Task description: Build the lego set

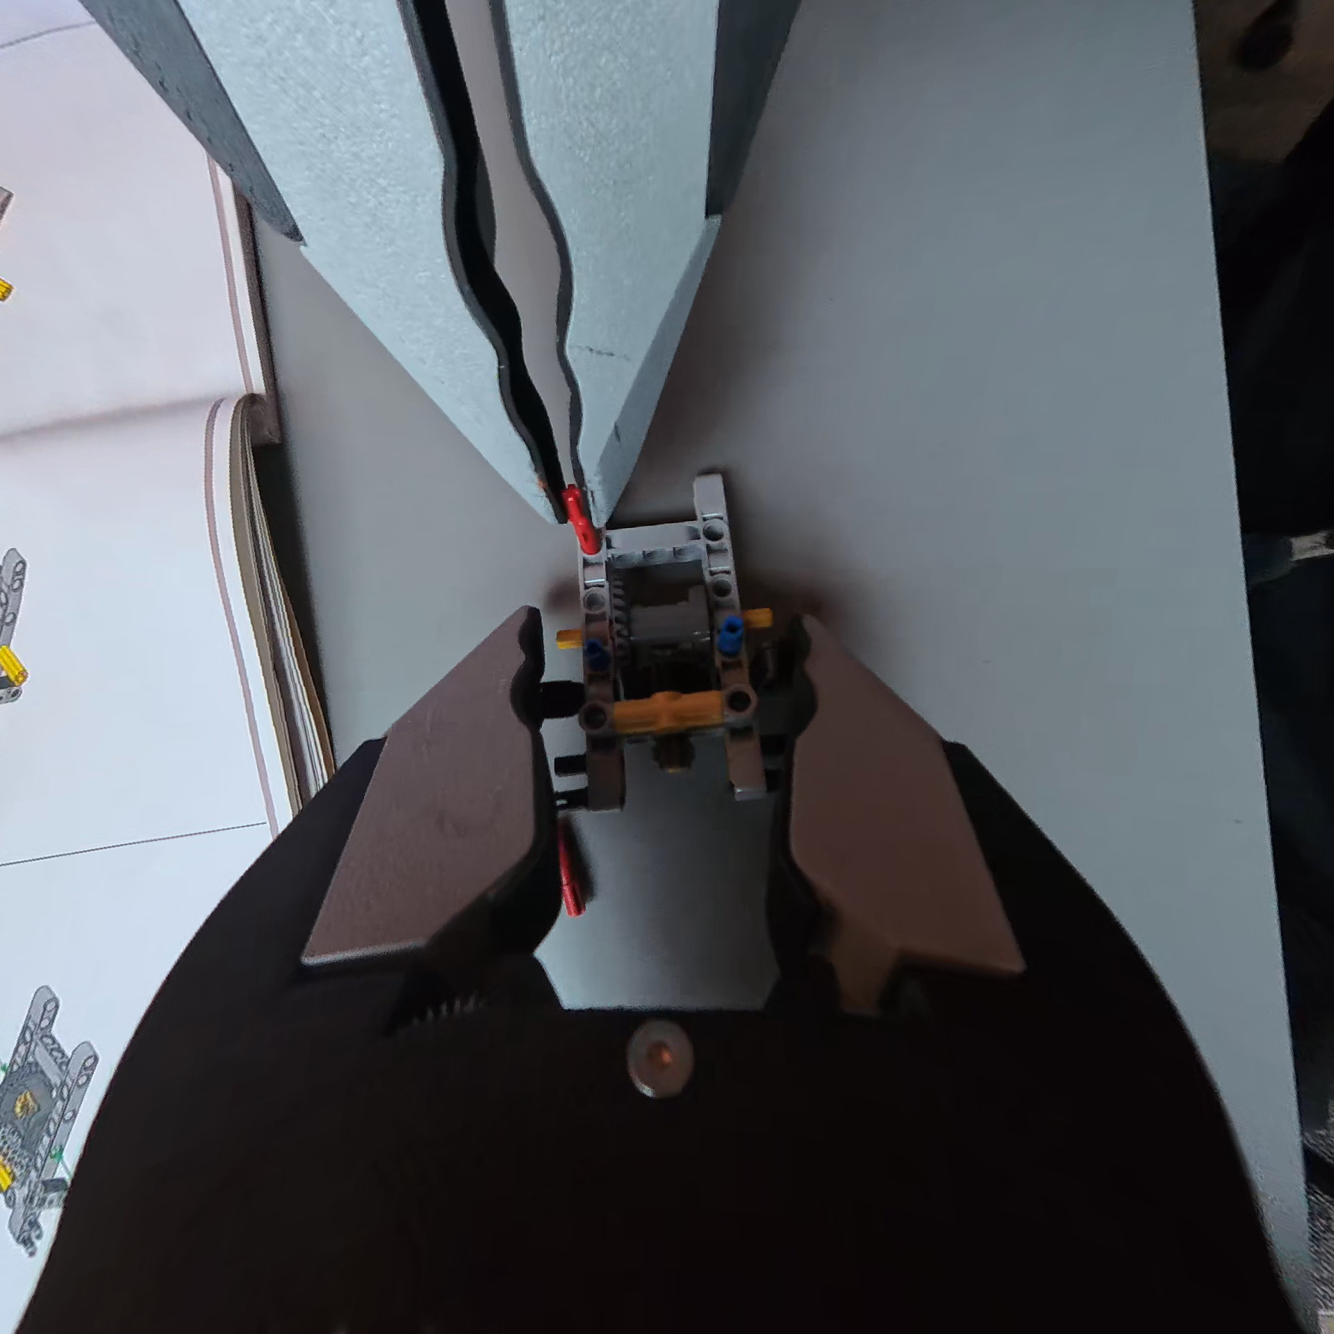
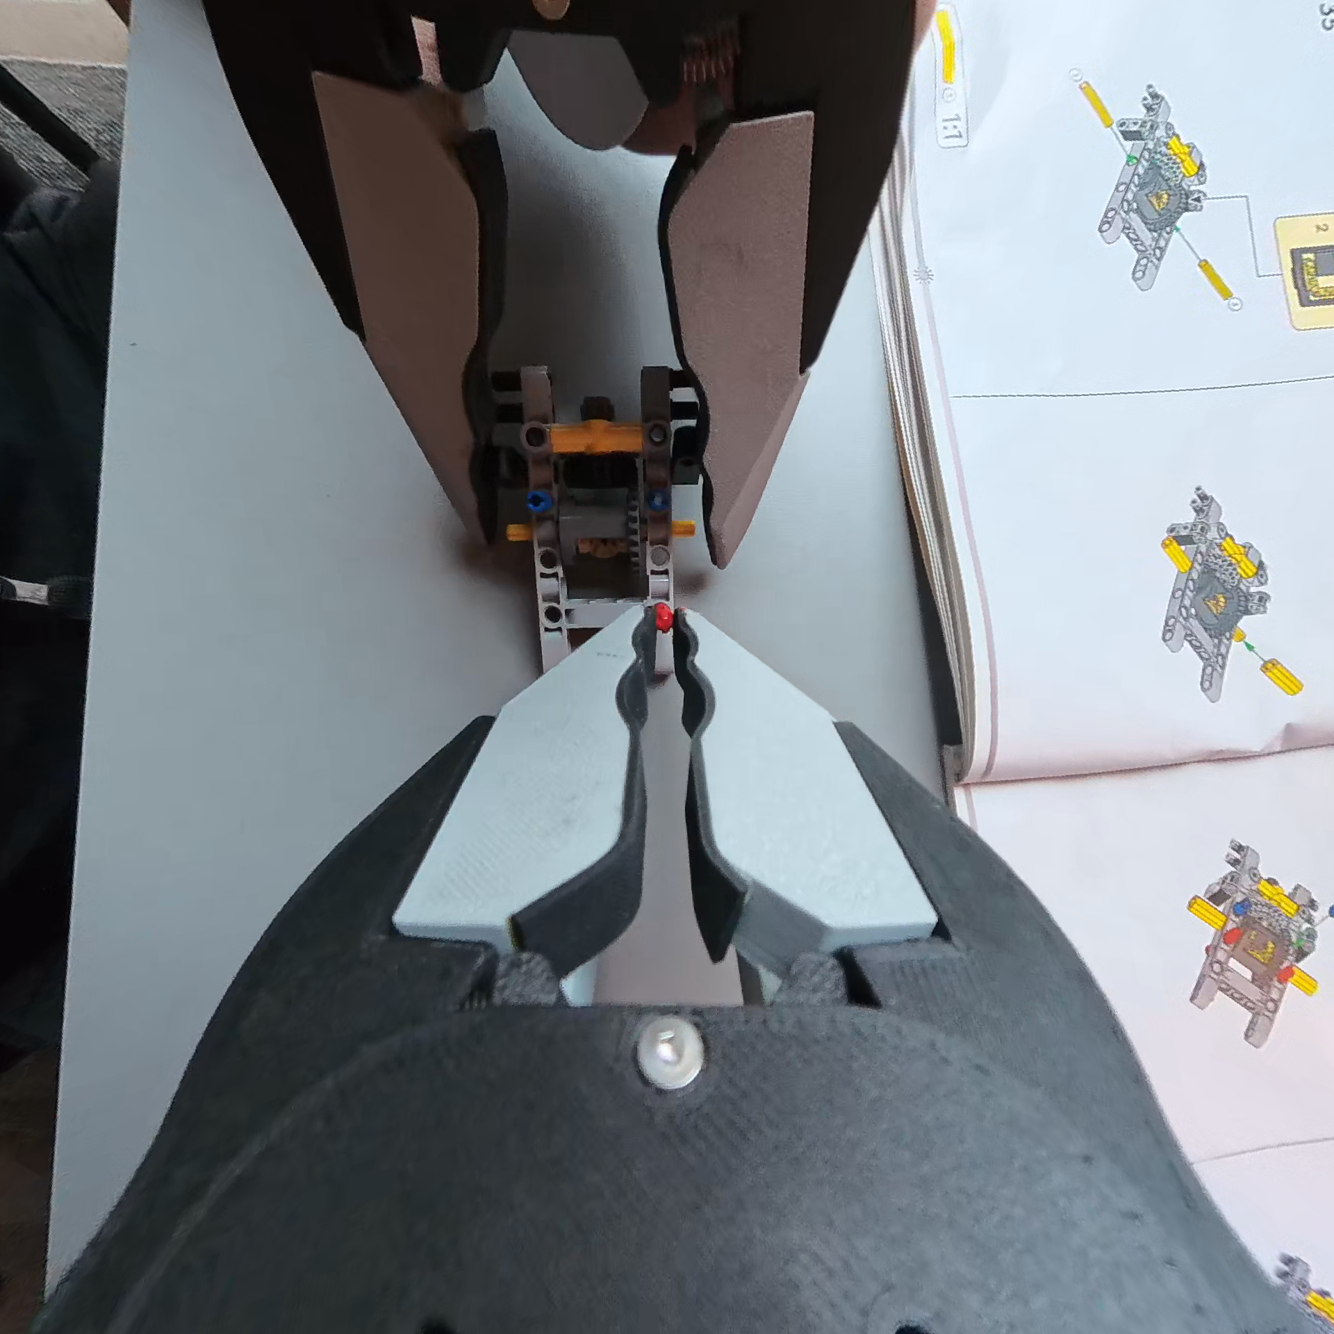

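My left gripper (image 1: 668, 693) clamps the grey Technic frame (image 1: 668, 650) on the white table (image 1: 974, 433), while my right gripper (image 2: 663, 628) pinches a red pin (image 2: 663, 617) at the frame's corner hole. The open instruction booklet (image 2: 1119, 505) lies just beside it. On the other side bare tabletop runs to the table edge (image 2: 108, 505), with dark floor beyond.

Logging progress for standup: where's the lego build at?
Done: grey frame carries a gear, yellow cross piece and two blue pins. In hand: left gripper clamps the frame; right gripper presses a red pin at a corner hole. Left: second red pin lies loose; the manual shows more steps.
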`<control>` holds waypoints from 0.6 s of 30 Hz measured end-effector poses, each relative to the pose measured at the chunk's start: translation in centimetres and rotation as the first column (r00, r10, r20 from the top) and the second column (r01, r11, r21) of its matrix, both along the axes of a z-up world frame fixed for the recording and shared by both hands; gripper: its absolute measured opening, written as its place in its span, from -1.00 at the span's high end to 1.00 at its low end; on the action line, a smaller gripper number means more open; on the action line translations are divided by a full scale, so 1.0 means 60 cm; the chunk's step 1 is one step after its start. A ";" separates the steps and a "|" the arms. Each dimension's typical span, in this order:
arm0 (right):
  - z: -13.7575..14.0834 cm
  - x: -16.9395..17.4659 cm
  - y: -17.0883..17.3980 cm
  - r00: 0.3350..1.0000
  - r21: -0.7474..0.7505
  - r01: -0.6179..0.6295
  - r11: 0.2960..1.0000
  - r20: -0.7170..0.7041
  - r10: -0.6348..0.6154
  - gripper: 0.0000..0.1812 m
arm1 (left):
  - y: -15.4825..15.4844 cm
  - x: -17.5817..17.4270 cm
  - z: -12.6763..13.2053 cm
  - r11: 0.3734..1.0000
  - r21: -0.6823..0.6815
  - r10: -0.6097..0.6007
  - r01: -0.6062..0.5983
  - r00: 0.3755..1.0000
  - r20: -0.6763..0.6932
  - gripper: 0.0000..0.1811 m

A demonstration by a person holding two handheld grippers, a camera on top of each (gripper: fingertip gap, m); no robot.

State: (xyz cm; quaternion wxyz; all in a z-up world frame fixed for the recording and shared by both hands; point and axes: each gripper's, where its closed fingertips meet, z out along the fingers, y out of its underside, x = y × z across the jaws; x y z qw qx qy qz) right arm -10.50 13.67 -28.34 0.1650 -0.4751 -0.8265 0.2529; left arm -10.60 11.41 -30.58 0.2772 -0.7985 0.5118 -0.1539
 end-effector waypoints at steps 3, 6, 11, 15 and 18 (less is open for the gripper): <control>0.002 0.001 0.000 1.000 -0.011 -0.021 1.000 -0.014 0.021 0.98 | 0.001 0.001 0.000 1.000 -0.003 -0.009 0.009 0.999 0.034 0.27; -0.001 0.003 0.004 1.000 -0.024 -0.023 0.999 -0.004 0.023 0.98 | 0.005 0.008 0.004 1.000 -0.014 0.001 0.000 0.995 0.099 0.27; -0.002 0.005 0.005 0.998 0.002 -0.056 0.998 0.027 0.056 0.98 | 0.005 0.011 0.004 1.000 -0.004 -0.009 0.010 0.994 0.106 0.27; -0.003 0.007 0.006 0.993 0.047 -0.106 0.993 0.059 0.103 0.98 | 0.005 0.011 0.004 1.000 -0.004 -0.011 0.012 0.994 0.111 0.28; -0.003 0.007 0.005 0.989 0.055 -0.131 0.990 0.070 0.127 0.98 | 0.005 0.011 0.004 1.000 -0.002 -0.013 0.013 0.994 0.110 0.28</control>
